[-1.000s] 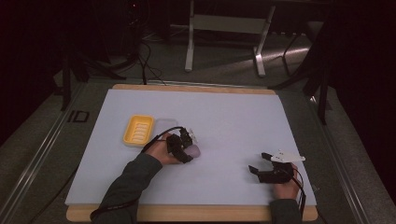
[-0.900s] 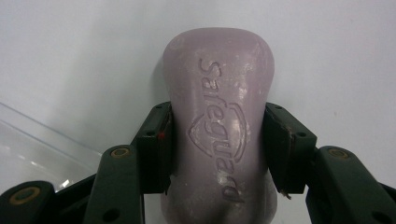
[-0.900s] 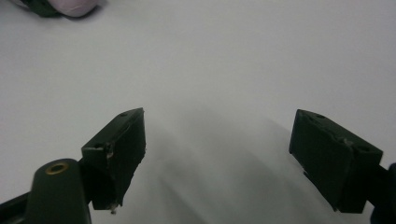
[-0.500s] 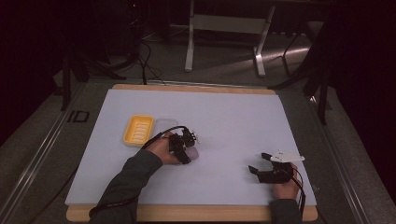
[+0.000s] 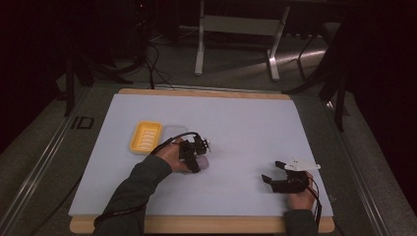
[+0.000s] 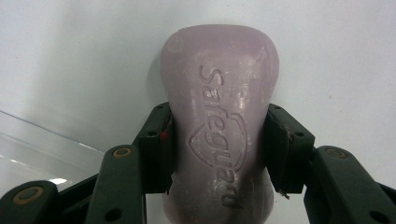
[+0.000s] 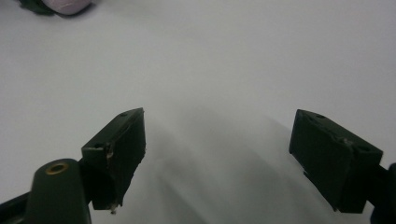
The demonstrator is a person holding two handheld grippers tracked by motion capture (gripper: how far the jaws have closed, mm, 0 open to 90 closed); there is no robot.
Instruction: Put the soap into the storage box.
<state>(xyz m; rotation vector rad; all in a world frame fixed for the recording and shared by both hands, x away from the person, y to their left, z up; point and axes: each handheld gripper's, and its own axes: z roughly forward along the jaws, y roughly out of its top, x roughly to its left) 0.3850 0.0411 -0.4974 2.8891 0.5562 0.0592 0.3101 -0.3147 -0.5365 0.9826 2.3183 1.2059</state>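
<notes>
A pale lilac soap bar (image 6: 219, 84) with embossed lettering lies on the white table sheet (image 5: 246, 128). My left gripper (image 6: 218, 144) is shut on it, with both pads pressed against its narrow waist. Its jaws have just been closing with the soap between them. In the high view the left gripper (image 5: 196, 153) sits over the soap bar (image 5: 203, 163) near the table's middle, right of a yellow soap dish (image 5: 145, 136). My right gripper (image 5: 272, 172) rests open near the front right, and its jaws (image 7: 217, 149) hold nothing. The soap bar (image 7: 70, 4) peeks in far off.
A clear plastic lid (image 6: 37, 144) lies flat beside the yellow dish, close to the left gripper. The wooden table edge (image 5: 206, 223) runs along the front. A metal stand (image 5: 236, 29) and cables are on the floor beyond the table.
The left hand has shifted slightly at the soap bar. The right hand has stayed where it was.
</notes>
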